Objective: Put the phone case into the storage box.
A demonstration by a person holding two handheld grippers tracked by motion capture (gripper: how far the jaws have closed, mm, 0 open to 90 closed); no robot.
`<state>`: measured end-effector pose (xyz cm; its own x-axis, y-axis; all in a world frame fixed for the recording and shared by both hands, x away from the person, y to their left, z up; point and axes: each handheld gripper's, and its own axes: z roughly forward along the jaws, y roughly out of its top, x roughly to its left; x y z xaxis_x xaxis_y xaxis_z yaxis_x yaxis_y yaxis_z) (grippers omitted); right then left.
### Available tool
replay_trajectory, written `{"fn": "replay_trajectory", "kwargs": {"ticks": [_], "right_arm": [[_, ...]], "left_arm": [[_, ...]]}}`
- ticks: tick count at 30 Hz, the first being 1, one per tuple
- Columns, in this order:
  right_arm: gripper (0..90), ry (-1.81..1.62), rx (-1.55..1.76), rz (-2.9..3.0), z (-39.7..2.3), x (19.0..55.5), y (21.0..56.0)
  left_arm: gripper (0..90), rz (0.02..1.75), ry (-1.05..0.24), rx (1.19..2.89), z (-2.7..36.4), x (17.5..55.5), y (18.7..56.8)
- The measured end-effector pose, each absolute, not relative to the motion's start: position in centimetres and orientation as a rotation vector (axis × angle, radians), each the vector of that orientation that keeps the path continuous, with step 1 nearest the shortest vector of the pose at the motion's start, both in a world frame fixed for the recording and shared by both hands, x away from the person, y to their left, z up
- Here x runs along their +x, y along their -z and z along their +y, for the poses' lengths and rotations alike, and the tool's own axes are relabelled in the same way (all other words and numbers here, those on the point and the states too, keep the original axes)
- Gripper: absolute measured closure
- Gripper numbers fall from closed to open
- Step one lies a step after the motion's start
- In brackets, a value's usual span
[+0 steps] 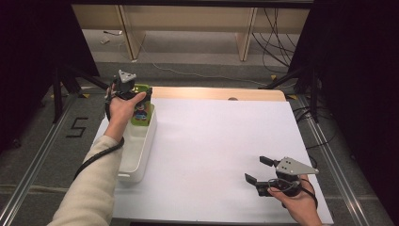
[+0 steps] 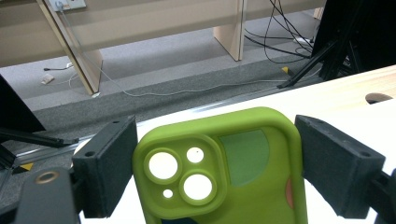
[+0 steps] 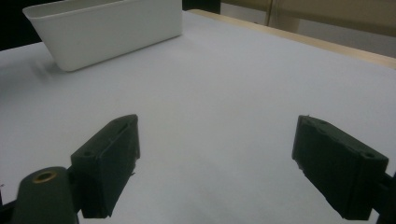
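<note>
Left gripper (image 2: 212, 172) has its fingers (image 2: 108, 168) either side of a lime green phone case (image 2: 233, 172), camera cutouts facing the lens. From the left gripper view there's a sliver of gap on both sides, so I'd call them apart around the case, not actually pinching it yet. In the high view the case sits at the far end of the white bin (image 1: 134, 160), which is on the left edge of the worktop (image 1: 221, 150).

Right gripper (image 1: 260, 172) is parked near the front right corner, fingers wide apart, nothing between them.

What could go wrong, I reckon: the case looks rubbery and propped up, so if the fingers close off-centre it may twist or flop back into the bin. The bin wall is right there too, easy to clip.

Room-wise, the whole middle of the worktop is bare, plenty of space to set it down.
</note>
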<state>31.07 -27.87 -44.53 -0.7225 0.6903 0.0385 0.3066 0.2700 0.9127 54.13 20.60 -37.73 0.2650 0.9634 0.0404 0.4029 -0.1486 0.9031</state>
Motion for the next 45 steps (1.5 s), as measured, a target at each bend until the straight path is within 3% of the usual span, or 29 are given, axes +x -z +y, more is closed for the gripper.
{"fn": "replay_trajectory", "kwargs": {"ticks": [45], "right_arm": [[16.0,-1.441,0.905,2.181,-27.9,31.1,44.5]], "left_arm": [[15.7,1.294,-0.833,1.73,20.5,54.7,38.9]]}}
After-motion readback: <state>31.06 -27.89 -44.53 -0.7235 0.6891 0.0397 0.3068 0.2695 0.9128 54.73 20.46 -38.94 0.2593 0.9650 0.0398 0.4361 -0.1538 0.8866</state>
